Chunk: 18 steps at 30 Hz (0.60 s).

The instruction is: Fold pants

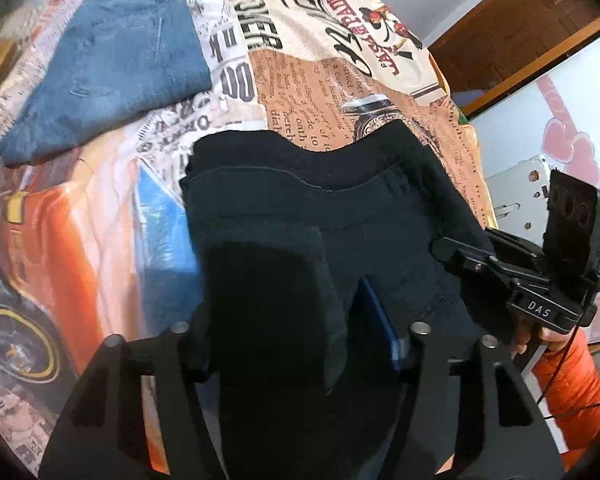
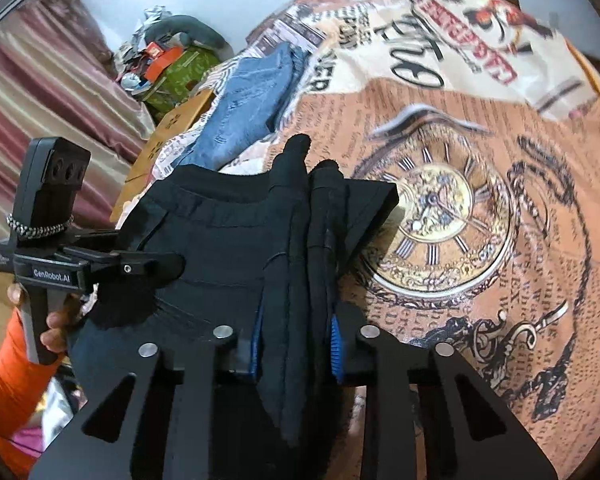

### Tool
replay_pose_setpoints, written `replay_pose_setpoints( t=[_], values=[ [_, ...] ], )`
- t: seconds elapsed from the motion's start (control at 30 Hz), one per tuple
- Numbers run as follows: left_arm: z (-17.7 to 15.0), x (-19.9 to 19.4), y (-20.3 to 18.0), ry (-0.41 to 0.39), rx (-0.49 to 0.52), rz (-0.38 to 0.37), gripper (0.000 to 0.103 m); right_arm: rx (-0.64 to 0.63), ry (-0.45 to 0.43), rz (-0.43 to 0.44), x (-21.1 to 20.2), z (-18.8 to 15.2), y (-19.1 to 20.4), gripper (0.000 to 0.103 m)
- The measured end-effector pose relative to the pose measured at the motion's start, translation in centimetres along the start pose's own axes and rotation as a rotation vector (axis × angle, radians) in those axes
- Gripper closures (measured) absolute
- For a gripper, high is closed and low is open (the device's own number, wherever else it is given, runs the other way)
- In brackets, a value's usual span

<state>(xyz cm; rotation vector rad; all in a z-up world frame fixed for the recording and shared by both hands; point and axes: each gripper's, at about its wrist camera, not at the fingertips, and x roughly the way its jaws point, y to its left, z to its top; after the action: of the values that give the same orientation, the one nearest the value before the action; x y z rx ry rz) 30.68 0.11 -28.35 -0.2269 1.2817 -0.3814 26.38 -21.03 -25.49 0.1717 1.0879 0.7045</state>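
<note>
Your left gripper (image 1: 300, 320) and right gripper (image 2: 296, 344) each pinch a bunched edge of the black pants (image 1: 320, 200), which lie on the printed bedspread (image 1: 300, 80) (folded blue jeans (image 1: 112, 64) sit beyond).

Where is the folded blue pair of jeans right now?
The blue jeans lie on the printed bedspread, upper left in the left wrist view, beyond the black pants.
</note>
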Motion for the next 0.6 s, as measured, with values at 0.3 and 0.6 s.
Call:
replay_pose_setpoints(
  t=[0.3,0.6],
  values=[
    [-1.2,-4.4,-3.0,-0.143,0.127,0.083,0.067,-0.054,-0.080,-0.014,-2.2,1.1,2.5,0.085],
    [0.0,-9.6,-3.4,-0.295,0.141,0.111,0.069,-0.153,-0.194,-0.029,-5.2,4.1,5.7,0.085]
  ],
)
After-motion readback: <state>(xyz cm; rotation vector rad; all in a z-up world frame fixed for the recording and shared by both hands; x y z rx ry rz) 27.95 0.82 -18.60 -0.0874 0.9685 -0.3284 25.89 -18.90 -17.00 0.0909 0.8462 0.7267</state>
